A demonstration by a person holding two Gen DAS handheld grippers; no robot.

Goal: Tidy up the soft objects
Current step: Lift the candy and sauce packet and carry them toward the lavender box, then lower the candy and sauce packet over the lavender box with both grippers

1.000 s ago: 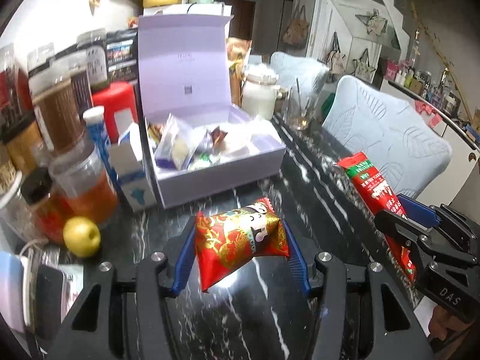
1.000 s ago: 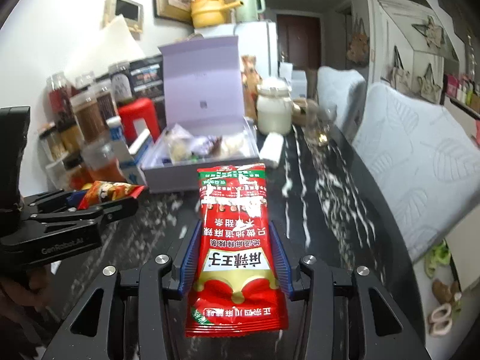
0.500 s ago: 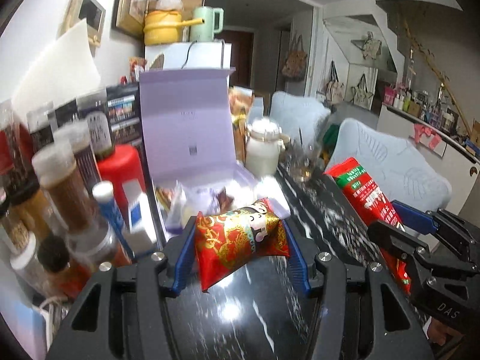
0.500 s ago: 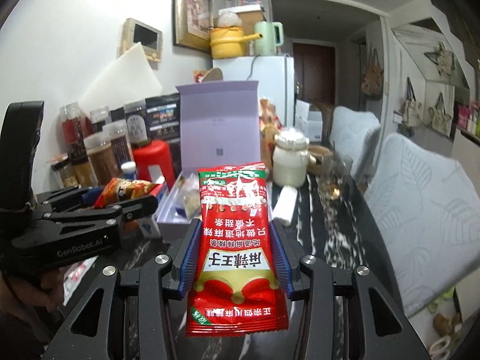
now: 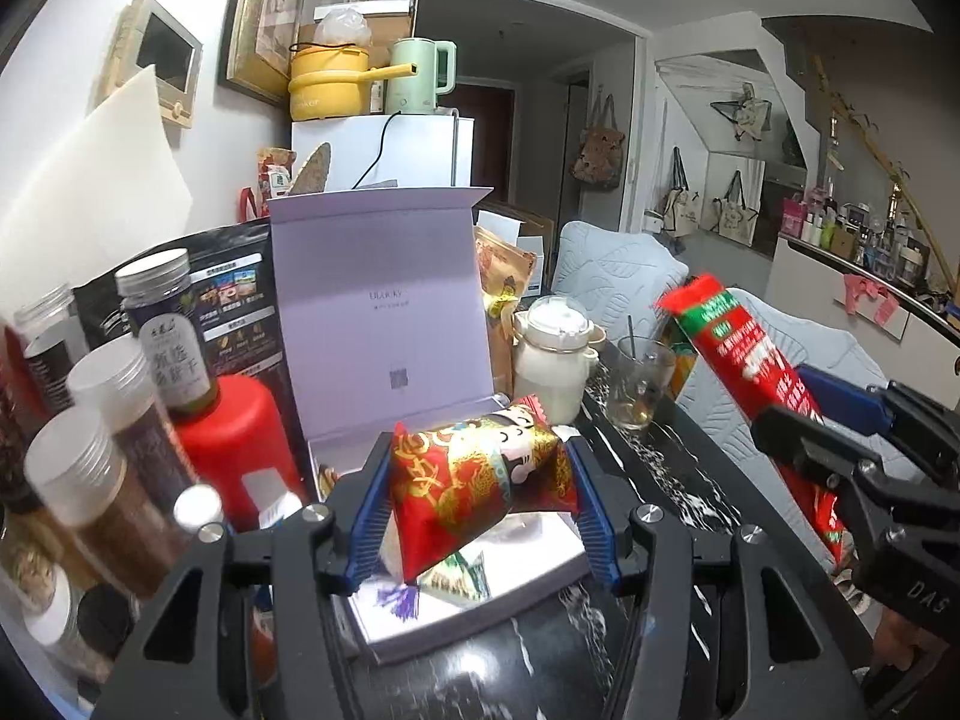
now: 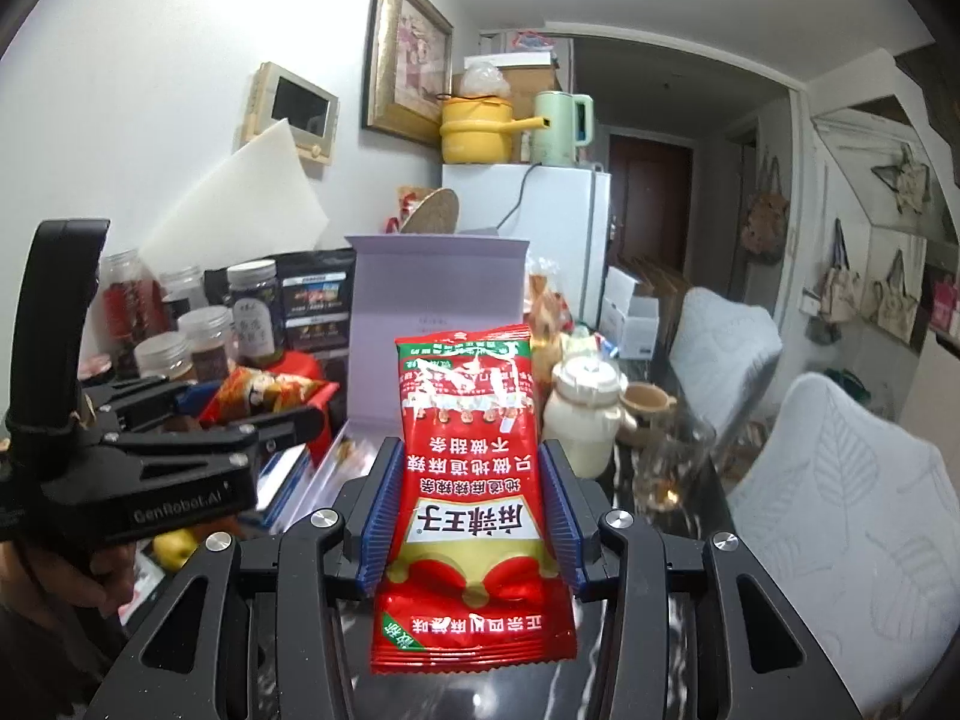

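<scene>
My left gripper (image 5: 480,504) is shut on a puffy red and gold snack packet (image 5: 474,480) and holds it just above the open lilac box (image 5: 384,324), whose lid stands upright; small packets lie inside. My right gripper (image 6: 471,510) is shut on a long red snack bag with a green top band (image 6: 468,456), held upright in the air to the right of the box. The right gripper and its bag also show in the left wrist view (image 5: 744,360). The left gripper with its packet shows in the right wrist view (image 6: 264,390).
Jars and bottles (image 5: 114,438) crowd the left of the black marble table (image 5: 660,468), beside a red canister (image 5: 240,438). A white lidded jar (image 5: 555,354) and a glass (image 5: 642,384) stand right of the box. Pale blue chairs (image 6: 852,480) line the right edge.
Both grippers have risen and moved forward toward the box, each keeping its packet. The left packet went from over the bare table to over the box's front edge.
</scene>
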